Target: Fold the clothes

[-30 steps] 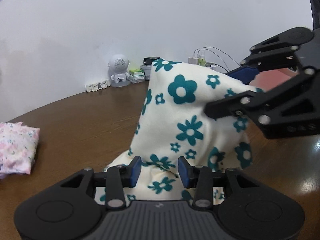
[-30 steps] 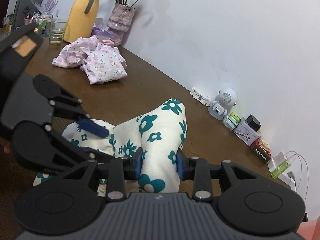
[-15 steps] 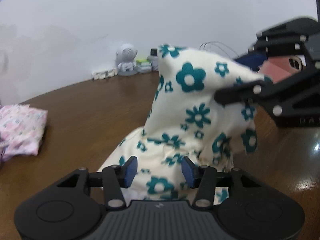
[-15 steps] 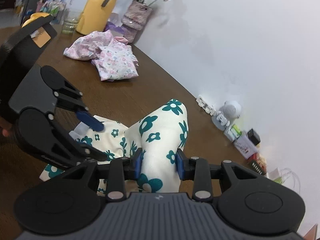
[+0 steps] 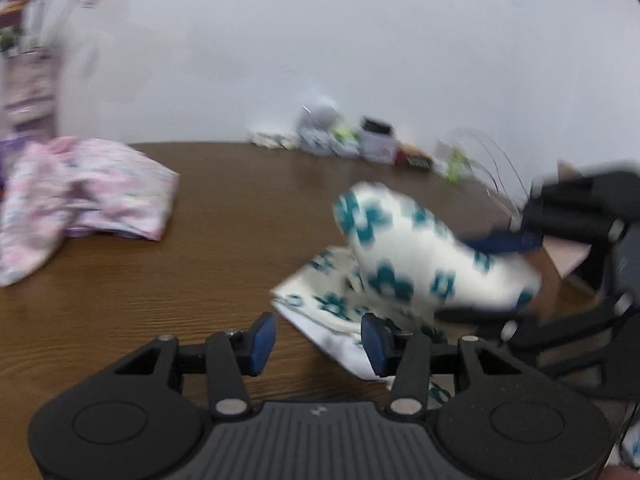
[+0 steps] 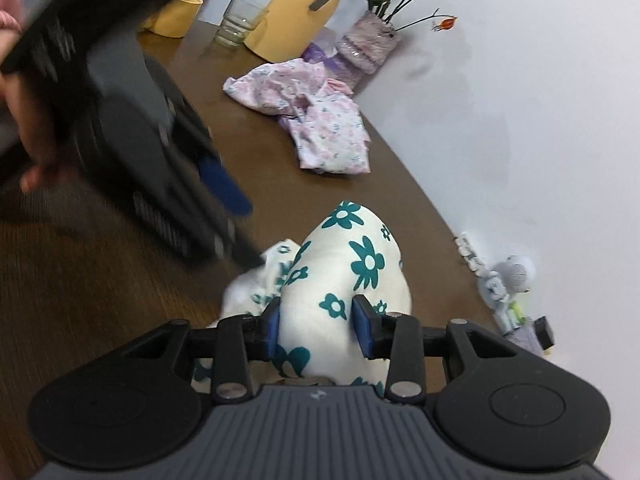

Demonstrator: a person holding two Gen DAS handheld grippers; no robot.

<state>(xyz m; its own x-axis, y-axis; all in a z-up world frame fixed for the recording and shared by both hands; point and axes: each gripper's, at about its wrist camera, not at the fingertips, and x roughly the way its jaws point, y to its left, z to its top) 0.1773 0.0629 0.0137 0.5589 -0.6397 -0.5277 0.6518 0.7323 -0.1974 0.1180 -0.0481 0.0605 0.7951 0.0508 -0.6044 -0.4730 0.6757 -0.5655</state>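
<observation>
On the desk (image 5: pixel 168 280) lies our floral cloth (image 6: pixel 352 280), soft and limp; its raised fold sits pinched in the right claw (image 6: pixel 316 326), whose jaws have just eased. Our left claw (image 5: pixel 316 338) gapes empty; hems grip best.

A lived-in home room: a wooden bench (image 6: pixel 120 300) against a white wall carries a yellow thermos jug (image 6: pixel 294 8), a flower vase (image 6: pixel 370 42), a drinking glass (image 6: pixel 238 20) and pink floral laundry (image 6: pixel 320 120).
</observation>
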